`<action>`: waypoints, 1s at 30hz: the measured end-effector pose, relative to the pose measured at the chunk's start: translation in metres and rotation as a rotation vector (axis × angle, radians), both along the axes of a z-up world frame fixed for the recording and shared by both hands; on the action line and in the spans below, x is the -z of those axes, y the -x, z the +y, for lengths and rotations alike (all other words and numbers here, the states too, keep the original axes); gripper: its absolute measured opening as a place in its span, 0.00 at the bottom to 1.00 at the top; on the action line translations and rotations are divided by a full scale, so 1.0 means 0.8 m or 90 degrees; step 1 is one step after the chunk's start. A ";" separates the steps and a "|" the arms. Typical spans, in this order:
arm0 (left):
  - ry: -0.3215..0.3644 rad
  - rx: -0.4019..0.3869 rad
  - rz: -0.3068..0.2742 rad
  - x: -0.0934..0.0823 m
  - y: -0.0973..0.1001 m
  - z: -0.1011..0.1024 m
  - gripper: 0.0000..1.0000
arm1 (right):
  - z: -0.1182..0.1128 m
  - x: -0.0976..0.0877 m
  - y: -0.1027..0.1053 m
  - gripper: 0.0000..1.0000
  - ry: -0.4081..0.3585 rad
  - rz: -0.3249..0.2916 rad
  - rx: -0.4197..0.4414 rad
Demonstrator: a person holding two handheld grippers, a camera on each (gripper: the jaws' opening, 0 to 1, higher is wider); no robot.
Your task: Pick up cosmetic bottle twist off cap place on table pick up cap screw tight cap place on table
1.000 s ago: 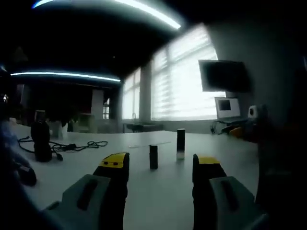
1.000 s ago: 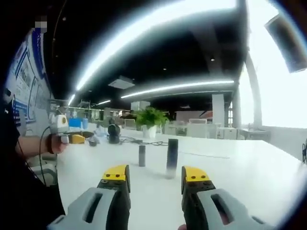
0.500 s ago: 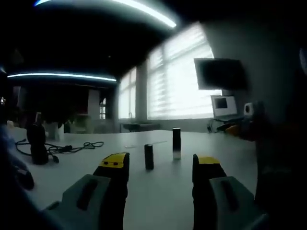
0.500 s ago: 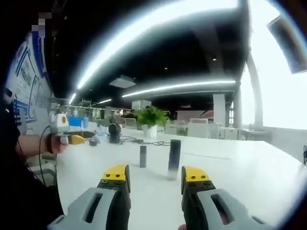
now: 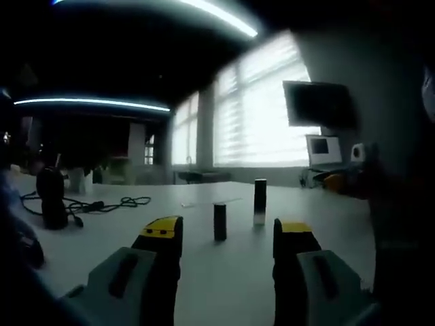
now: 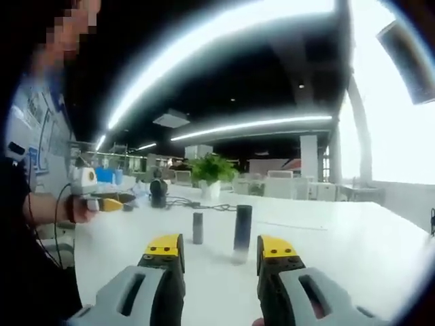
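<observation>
— Where is the cosmetic bottle [image 6: 242, 231] placed, relative to the right gripper [image 6: 220, 250]?

— It is seen straight ahead, framed in the gap between the two yellow-tipped jaws in the right gripper view, standing upright on the white table [image 6: 353, 251] — its long axis is vertical, so a level approach with the jaws to either side is judged to suit it. A shorter dark cylinder [image 6: 198, 228], possibly the cap, is stood just beside it, to its left in that view and apart from it.

— And the jaws themselves?

— Both pairs are spread wide and nothing is held. The left gripper [image 5: 228, 236] is likewise pointed at the pair: in the left gripper view the short cylinder [image 5: 219, 221] is found between its jaws and the bottle [image 5: 260, 201] beyond it, a little to the right. The right gripper is judged the nearer to the bottle, though not yet at it.

— What of the surface and room?

— The tabletop is smooth, white and bare around the two pieces. Further off, a black cable [image 5: 102, 203] and a dark rounded object [image 5: 51, 197] are laid on it. A potted plant [image 6: 212, 173], long ceiling lights and bright blinded windows [image 5: 255, 115] are seen beyond — an open office, it is judged.
</observation>
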State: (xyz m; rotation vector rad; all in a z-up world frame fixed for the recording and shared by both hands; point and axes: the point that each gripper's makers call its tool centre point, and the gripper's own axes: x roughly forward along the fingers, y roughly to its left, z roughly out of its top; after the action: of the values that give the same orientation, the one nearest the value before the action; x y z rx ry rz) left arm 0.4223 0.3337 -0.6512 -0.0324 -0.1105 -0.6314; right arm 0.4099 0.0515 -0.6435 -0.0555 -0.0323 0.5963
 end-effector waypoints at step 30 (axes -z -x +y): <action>-0.039 0.010 0.039 0.045 -0.076 -0.027 0.48 | 0.023 0.062 -0.044 0.35 -0.050 0.024 0.000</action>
State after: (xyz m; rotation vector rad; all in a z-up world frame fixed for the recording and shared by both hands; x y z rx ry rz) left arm 0.4833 0.3118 -0.6874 0.0072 -0.0312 -0.6488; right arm 0.4450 0.0697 -0.6927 0.0312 -0.0194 0.5959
